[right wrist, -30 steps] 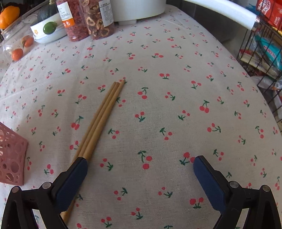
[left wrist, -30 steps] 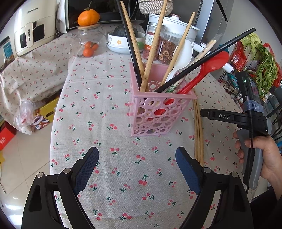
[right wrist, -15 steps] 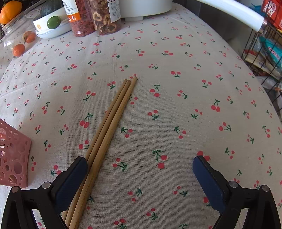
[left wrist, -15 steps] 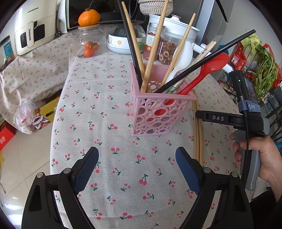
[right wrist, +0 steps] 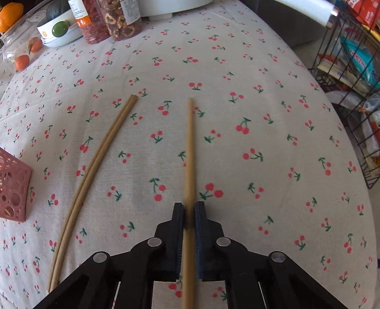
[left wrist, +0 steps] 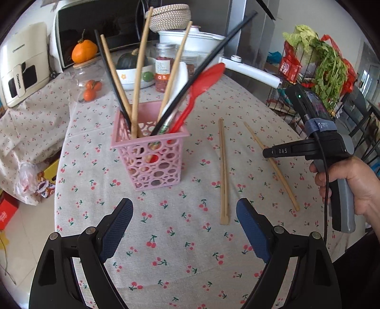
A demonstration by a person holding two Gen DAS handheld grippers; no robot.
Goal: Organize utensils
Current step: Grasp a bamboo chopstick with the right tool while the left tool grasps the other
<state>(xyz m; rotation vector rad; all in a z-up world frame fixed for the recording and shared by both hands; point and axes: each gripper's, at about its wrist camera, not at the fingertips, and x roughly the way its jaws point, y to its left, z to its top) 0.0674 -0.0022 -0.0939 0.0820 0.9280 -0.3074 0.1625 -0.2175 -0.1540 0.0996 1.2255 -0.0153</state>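
A pink perforated basket (left wrist: 152, 156) stands on the cherry-print tablecloth. It holds wooden and black chopsticks, a red spoon and a white spoon. To its right, two wooden chopsticks (left wrist: 223, 171) lie side by side. My right gripper (right wrist: 189, 206) is closing on a third wooden chopstick (right wrist: 190, 142), and its pads press on it near the thick end. That chopstick (left wrist: 270, 164) lies slanted, right of the pair (right wrist: 95, 166). My left gripper (left wrist: 184, 202) hovers open over the cloth in front of the basket, with nothing between its fingers.
At the back of the table stand jars (right wrist: 118, 16), a bowl (right wrist: 59, 33), a glass jar of oranges (left wrist: 89, 80) and a white pot (left wrist: 192, 40). A wire rack (right wrist: 351, 78) with packets and greens stands past the table's right edge. The floor drops away on the left.
My right gripper went from wide open to shut on one chopstick, drawing it right, away from the other two. My left gripper shifted, so the basket now appears further left.
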